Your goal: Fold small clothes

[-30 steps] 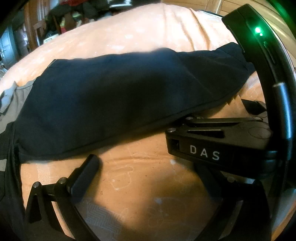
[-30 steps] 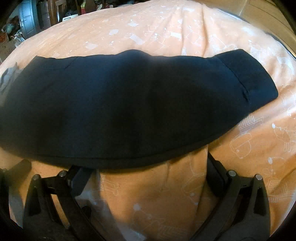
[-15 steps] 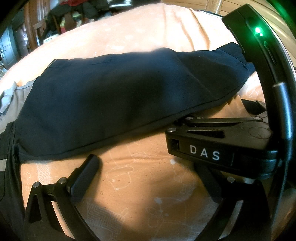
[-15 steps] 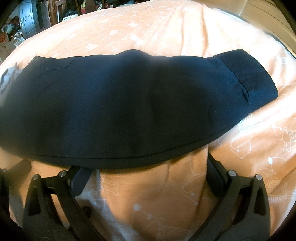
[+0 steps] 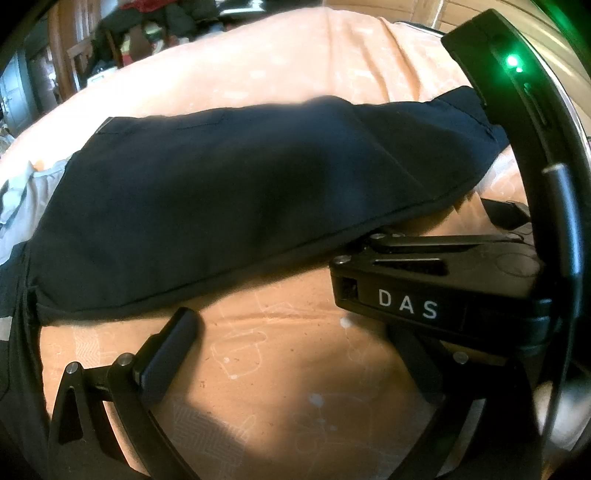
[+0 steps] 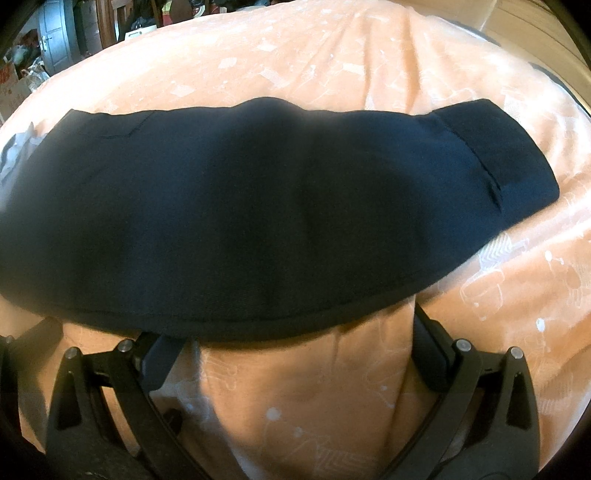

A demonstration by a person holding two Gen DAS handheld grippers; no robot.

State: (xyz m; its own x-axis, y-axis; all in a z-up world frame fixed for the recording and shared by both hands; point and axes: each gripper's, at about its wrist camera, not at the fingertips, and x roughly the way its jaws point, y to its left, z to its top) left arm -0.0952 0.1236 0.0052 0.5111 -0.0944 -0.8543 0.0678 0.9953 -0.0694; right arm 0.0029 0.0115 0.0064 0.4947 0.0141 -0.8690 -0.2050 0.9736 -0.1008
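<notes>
A dark navy garment lies folded in a long band across a peach bed sheet, its cuffed end to the right. My left gripper is open just short of the near hem; one finger shows, the other is mostly hidden behind the right gripper's body marked DAS. My right gripper is open too, both fingertips right at the hem, the left tip tucked under its edge. Neither holds cloth.
A grey garment lies past the navy one's left end, and dark cloth with a grey stripe hangs at the left rim. Furniture and clutter and a door stand beyond the bed.
Almost nothing: both grippers stay open at the near hem, and the garment sits a touch lower in both views.
</notes>
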